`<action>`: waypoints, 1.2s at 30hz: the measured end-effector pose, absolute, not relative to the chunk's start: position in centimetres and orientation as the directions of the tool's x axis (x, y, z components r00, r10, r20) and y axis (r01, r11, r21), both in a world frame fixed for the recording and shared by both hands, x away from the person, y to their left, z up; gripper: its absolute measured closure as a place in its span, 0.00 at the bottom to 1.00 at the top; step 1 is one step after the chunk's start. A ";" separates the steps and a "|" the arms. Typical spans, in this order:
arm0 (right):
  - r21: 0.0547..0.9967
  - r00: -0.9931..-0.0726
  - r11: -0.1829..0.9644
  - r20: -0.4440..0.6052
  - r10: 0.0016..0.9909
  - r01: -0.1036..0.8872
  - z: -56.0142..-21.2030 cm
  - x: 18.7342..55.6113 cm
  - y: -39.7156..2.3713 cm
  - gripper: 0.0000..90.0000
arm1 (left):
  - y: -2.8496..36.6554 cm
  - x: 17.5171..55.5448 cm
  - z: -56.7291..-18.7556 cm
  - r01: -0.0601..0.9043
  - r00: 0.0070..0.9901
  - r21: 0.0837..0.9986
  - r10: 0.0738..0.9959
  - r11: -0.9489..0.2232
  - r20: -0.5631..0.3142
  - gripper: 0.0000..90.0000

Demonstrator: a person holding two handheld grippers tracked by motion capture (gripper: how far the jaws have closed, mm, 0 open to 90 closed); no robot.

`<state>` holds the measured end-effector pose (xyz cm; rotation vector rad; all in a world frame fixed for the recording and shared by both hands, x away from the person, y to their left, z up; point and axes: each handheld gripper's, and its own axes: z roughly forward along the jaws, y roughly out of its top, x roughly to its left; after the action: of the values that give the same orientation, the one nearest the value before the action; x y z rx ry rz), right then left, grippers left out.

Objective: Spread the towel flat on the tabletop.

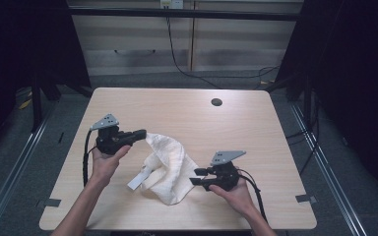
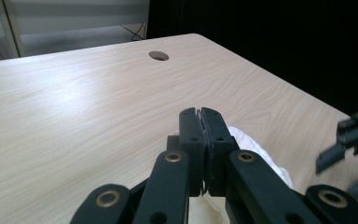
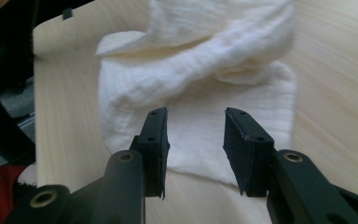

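1. High view: the left tool (image 1: 140, 133) is lying level in the person's left hand (image 1: 106, 160), its jaws clenched on one raised end of a white towel (image 1: 170, 164).
2. Left gripper view: the left tool (image 2: 200, 113) is pressing its two black pads flat together, with a thin edge of the towel (image 2: 254, 144) pinched in the seam and the rest of the cloth spilling out behind and below the jaws.
3. High view: the right tool (image 1: 197, 176) is sitting in the person's right hand (image 1: 234, 189), pointing toward the towel's near right edge and standing just beside it.
4. Right gripper view: the right tool (image 3: 195, 140) is standing released, its jaws apart with a clear gap between them, and nothing is sitting in that gap; the towel (image 3: 196, 70) is lying beyond and beneath the tips, not pressed by either pad.
5. The towel is resting crumpled on the middle of the bench (image 1: 177, 103), one end lifted toward the left tool, the rest bunched in folds, with a flat label-like strip (image 1: 140, 178) sticking out at its near left edge.
6. A round cable hole (image 1: 216, 102) is showing in the bench's far side, well apart from the towel.
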<state>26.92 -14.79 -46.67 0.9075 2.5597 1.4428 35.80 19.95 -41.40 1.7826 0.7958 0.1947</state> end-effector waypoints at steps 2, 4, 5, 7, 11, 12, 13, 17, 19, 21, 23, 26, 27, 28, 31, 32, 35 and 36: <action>0.791 -0.842 0.410 0.230 0.488 0.454 -47.0 26.7 -13.5 0.64 | 20.2 35.8 -41.6 0.420 0.756 0.895 0.603 -0.152 -0.253 0.98; 0.785 -0.850 0.422 0.238 0.471 0.454 -47.2 26.6 -12.9 0.63 | 20.2 35.9 -41.6 0.422 0.756 0.894 0.604 -0.152 -0.254 0.98; 0.777 -0.857 0.436 0.246 0.453 0.454 -47.5 26.5 -12.1 0.60 | 20.2 35.9 -41.7 0.422 0.756 0.894 0.603 -0.152 -0.254 0.98; 0.764 -0.865 0.464 0.242 0.439 0.449 -47.9 26.3 -11.1 0.57 | 20.1 35.8 -41.8 0.420 0.757 0.895 0.602 -0.149 -0.255 0.98; 0.749 -0.877 0.488 0.260 0.405 0.448 -49.0 26.2 -9.4 0.53 | 20.2 35.9 -42.0 0.421 0.754 0.895 0.605 -0.150 -0.254 0.98; 0.746 -0.880 0.494 0.265 0.395 0.447 -49.1 26.2 -9.1 0.53 | 20.2 35.9 -42.0 0.427 0.751 0.892 0.608 -0.146 -0.260 0.98; 0.739 -0.883 0.508 0.260 0.391 0.442 -49.3 26.1 -8.6 0.51 | 20.1 35.9 -42.0 0.428 0.752 0.891 0.608 -0.154 -0.256 0.98; 0.731 -0.891 0.531 0.246 0.382 0.429 -49.9 26.1 -7.7 0.67 | 20.2 35.8 -42.0 0.423 0.754 0.896 0.601 -0.139 -0.263 0.98; 0.733 -0.896 0.540 0.221 0.385 0.413 -49.9 26.0 -7.6 0.76 | 20.2 35.8 -42.0 0.420 0.754 0.896 0.604 -0.145 -0.256 0.98; 0.751 -0.897 0.526 0.200 0.395 0.399 -49.2 25.9 -8.0 0.95 | 20.5 35.6 -41.8 0.418 0.752 0.898 0.606 -0.135 -0.258 0.98; 0.757 -0.891 0.513 0.199 0.408 0.405 -48.8 26.0 -8.5 0.96 | 20.8 35.6 -41.6 0.413 0.750 0.901 0.612 -0.136 -0.251 0.98; 0.795 -0.871 0.446 0.197 0.449 0.410 -46.5 26.2 -11.2 0.98 | 21.5 35.5 -41.3 0.410 0.746 0.904 0.616 -0.125 -0.252 0.98; 0.807 -0.865 0.425 0.197 0.462 0.410 -45.7 26.2 -12.1 0.98 | 21.7 35.5 -41.1 0.407 0.745 0.905 0.618 -0.126 -0.250 0.98; 0.807 -0.865 0.425 0.197 0.462 0.410 -45.7 26.2 -12.1 0.98 | 21.8 35.5 -41.1 0.407 0.743 0.905 0.621 -0.126 -0.248 0.98; 0.832 -0.847 0.373 0.198 0.494 0.412 -43.9 26.5 -14.6 0.98 | 21.7 35.2 -40.7 0.404 0.752 0.905 0.612 -0.133 -0.245 0.98; 0.833 -0.842 0.371 0.192 0.504 0.411 -43.6 26.7 -15.2 0.98 | 21.6 35.2 -40.6 0.399 0.757 0.906 0.607 -0.138 -0.241 0.98; 0.826 -0.824 0.358 0.206 0.528 0.436 -43.4 27.5 -16.5 0.98 | 21.4 35.0 -40.7 0.391 0.763 0.908 0.605 -0.150 -0.229 0.98; 0.823 -0.816 0.356 0.205 0.541 0.442 -43.5 27.9 -16.9 0.98 | 21.3 35.0 -40.9 0.392 0.761 0.906 0.609 -0.158 -0.223 0.98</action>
<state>27.87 -16.86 -43.53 0.9102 2.5009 1.4679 35.01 21.31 -40.88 1.7801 0.7826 0.2302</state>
